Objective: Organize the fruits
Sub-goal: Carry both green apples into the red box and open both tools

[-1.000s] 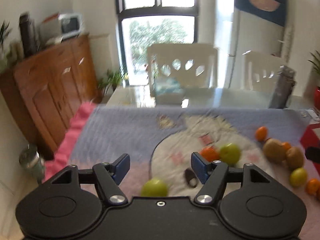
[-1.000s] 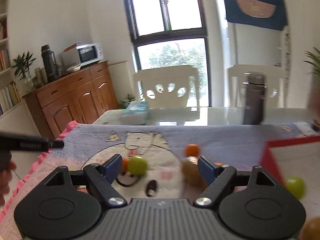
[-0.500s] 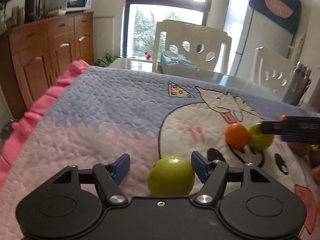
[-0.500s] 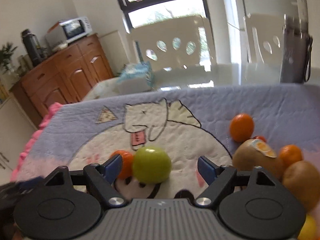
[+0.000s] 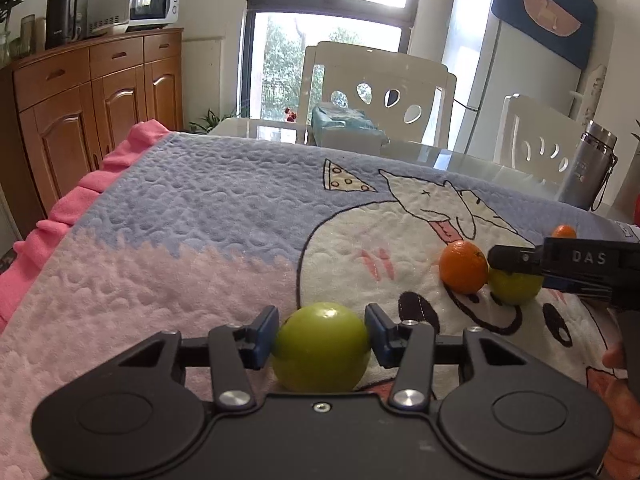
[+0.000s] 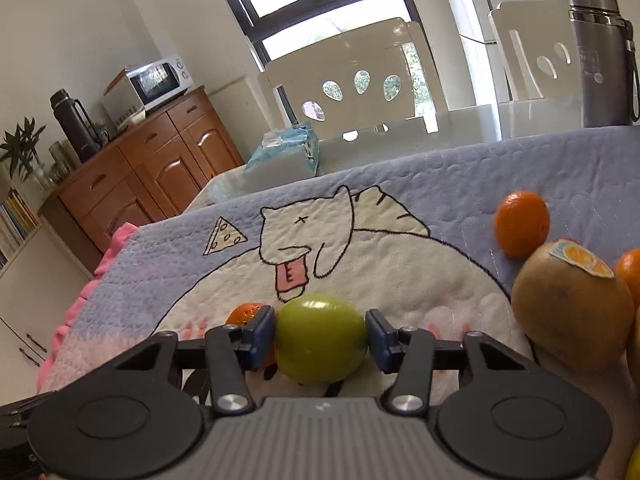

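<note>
A green apple (image 5: pixel 320 346) rests on the cartoon blanket (image 5: pixel 200 240) between the blue pads of my left gripper (image 5: pixel 322 336). Its jaws are closing and both pads touch the apple's sides. A second green apple (image 6: pixel 320 344) sits the same way in my right gripper (image 6: pixel 320 334), whose jaws are also closing with the pads against the fruit. An orange (image 6: pixel 244 314) lies just behind the right gripper's left pad. In the left wrist view that orange (image 5: pixel 464 266) and the second apple (image 5: pixel 514 286) lie to the right, under a black finger (image 5: pixel 516 260) of the right gripper.
More fruit lies right of my right gripper: an orange (image 6: pixel 520 224), a brown fruit with a sticker (image 6: pixel 572 304) and another orange (image 6: pixel 630 272). A grey bottle (image 6: pixel 600 52) and a tissue pack (image 6: pixel 284 156) stand on the glass table beyond. The blanket's pink edge (image 5: pixel 80 200) drops off left.
Both grippers came down onto the blanket. Each now has a green apple between its pads, and both sets of jaws have narrowed from wide open onto the fruit.
</note>
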`<state>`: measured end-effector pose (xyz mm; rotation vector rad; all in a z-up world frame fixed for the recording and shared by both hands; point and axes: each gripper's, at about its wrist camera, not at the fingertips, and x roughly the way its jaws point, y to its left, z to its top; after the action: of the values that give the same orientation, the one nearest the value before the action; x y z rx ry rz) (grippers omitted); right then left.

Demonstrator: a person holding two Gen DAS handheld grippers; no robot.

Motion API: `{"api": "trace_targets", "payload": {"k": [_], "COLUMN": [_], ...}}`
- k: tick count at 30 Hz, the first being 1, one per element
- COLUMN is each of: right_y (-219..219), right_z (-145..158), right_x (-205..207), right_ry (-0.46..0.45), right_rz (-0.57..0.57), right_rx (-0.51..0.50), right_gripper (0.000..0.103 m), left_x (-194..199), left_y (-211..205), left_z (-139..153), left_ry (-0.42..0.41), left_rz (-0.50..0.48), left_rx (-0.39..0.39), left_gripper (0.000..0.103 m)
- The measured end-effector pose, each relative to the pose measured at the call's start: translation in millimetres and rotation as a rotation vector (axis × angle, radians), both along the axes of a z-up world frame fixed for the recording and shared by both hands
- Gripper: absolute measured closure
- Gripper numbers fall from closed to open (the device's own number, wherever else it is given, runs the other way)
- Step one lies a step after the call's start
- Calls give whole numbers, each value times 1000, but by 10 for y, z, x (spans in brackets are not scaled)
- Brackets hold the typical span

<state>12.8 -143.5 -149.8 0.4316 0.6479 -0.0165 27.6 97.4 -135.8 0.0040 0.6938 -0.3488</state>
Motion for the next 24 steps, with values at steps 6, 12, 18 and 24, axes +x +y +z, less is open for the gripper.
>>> {"api": "trace_targets", "payload": {"k": [6,12,18,24], "right_y": [-122,-269,-561,-1104], "right_z": [68,245,551,921], "right_x": [-236,-806,-1439,-2131], "right_ry": [-7,-26,-106,-209], "right_rz": [-23,-8,-33,-126], "right_rx": [79,98,124,112], "right_gripper": [52,53,53,53], "left_x": [-12,-180,-596,-899], "left_y": [15,-114,-718,-1654], "left_z": [-8,168,675,1097], "left_ry": [-16,-6,-98,-137], "left_rz": [4,-40,-163,-343], "left_rx": [-13,-5,25,1], "left_gripper": [46,46,46,46]}}
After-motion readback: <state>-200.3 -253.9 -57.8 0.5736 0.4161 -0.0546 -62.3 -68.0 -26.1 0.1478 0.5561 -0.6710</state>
